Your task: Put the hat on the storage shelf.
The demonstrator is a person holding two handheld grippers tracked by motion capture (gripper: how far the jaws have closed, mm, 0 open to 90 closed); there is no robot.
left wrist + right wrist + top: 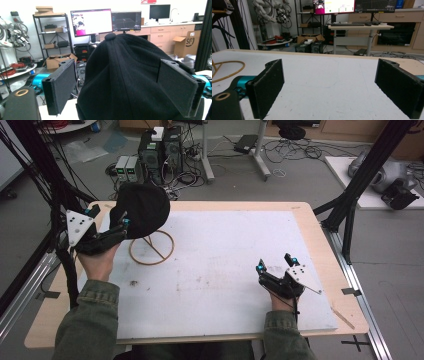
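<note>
Up left, black cap on wooden stand

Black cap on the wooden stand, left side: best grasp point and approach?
Probably the lower edge of the black cap, from the near-left side where the left gripper is. The crown is domed and wider than the open jaws in the left gripper view, so pads would slip; the edge is thin fabric. It sits atop the wooden stand, so lift up.
</note>
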